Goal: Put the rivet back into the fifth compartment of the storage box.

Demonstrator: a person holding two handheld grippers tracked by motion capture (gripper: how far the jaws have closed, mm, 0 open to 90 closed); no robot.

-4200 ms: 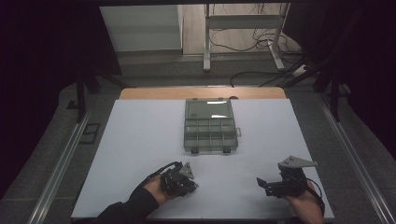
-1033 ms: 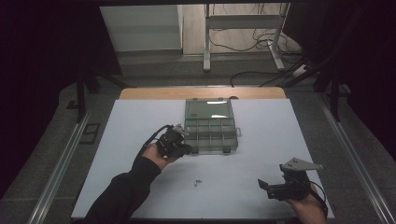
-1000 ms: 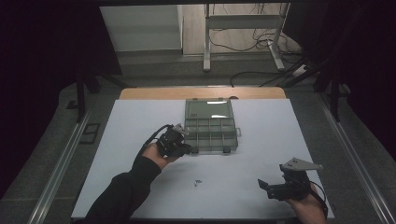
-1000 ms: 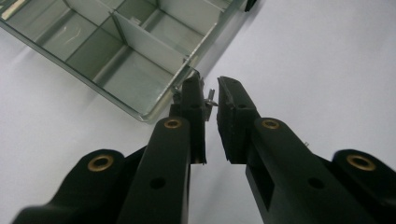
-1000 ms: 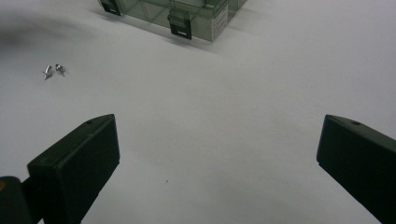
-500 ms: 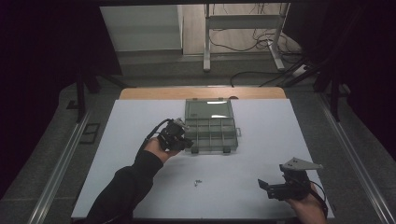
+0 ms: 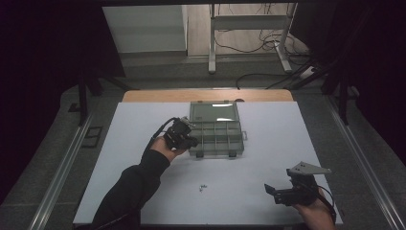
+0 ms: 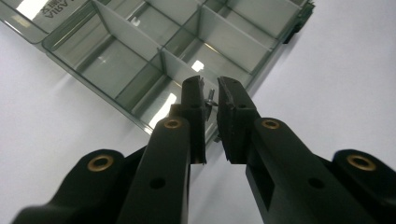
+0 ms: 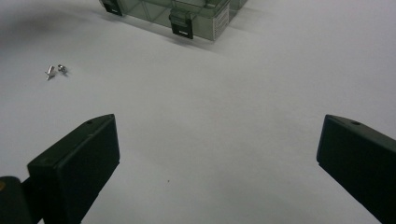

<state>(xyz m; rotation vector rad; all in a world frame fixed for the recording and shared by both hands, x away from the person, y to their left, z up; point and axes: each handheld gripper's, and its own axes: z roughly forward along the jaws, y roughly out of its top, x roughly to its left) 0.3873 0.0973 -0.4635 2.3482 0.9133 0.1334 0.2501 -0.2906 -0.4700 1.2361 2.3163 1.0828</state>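
Observation:
A clear grey compartment box (image 7: 221, 137) lies open at the middle of the white table, lid (image 7: 214, 111) folded back. My left gripper (image 7: 181, 134) hovers at the box's front left corner. In the left gripper view its jaws (image 8: 211, 88) are nearly together, pinching a tiny metal screw (image 8: 210, 99) over the box's compartments (image 8: 119, 35). My right gripper (image 7: 283, 193) rests near the front right of the table, open wide (image 9: 217, 135) with bare table between the jaws. Two small screws (image 7: 203, 187) lie loose on the table, to the far left in the right gripper view (image 9: 50, 72).
The box's two black latches (image 9: 180, 24) face the front edge. The white table top (image 7: 268, 158) stretches wide around the box. A wooden strip (image 7: 158, 96) borders its far side, and metal rails (image 7: 57, 177) run along the left.
My left gripper has moved from the front of the table up to the box's left front corner, creeping slightly farther in the last second. The right gripper has stayed put.

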